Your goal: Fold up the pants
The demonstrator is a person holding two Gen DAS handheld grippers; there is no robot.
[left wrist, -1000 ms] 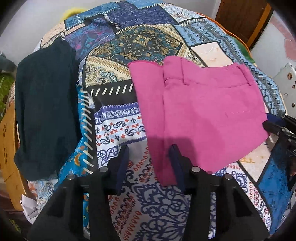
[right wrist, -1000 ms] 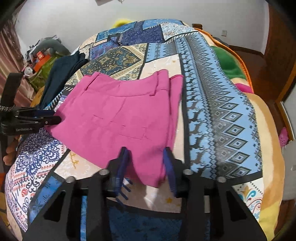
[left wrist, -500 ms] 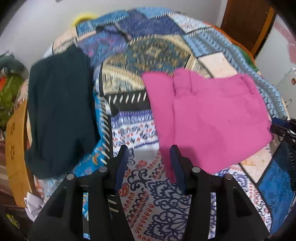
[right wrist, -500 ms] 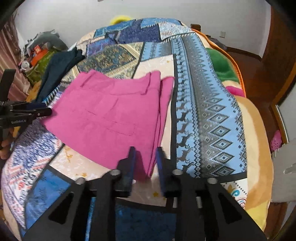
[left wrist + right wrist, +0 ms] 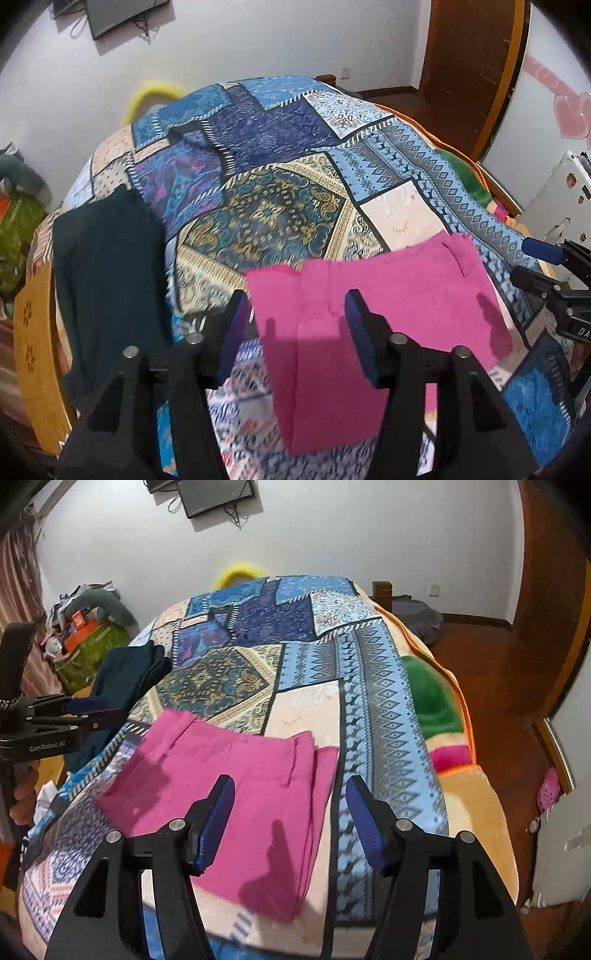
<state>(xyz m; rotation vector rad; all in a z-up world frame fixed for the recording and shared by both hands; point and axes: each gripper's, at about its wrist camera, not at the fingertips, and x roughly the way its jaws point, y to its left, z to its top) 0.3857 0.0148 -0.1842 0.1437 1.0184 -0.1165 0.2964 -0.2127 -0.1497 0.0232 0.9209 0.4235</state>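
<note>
Folded pink pants lie flat on the patterned bedspread; they also show in the right wrist view. My left gripper is open and empty, raised above the pants' left edge. My right gripper is open and empty, above the pants' right folded edge. Each gripper shows in the other's view, the right one at the right edge and the left one at the left.
A dark teal garment lies on the bed's left side, also in the right wrist view. A green and orange blanket hangs on the bed's right side. Clutter sits by the far left wall.
Both grippers have lifted and tilted up away from the pants. My right gripper, narrowed half a second ago, has opened wide. The pants lie still.
</note>
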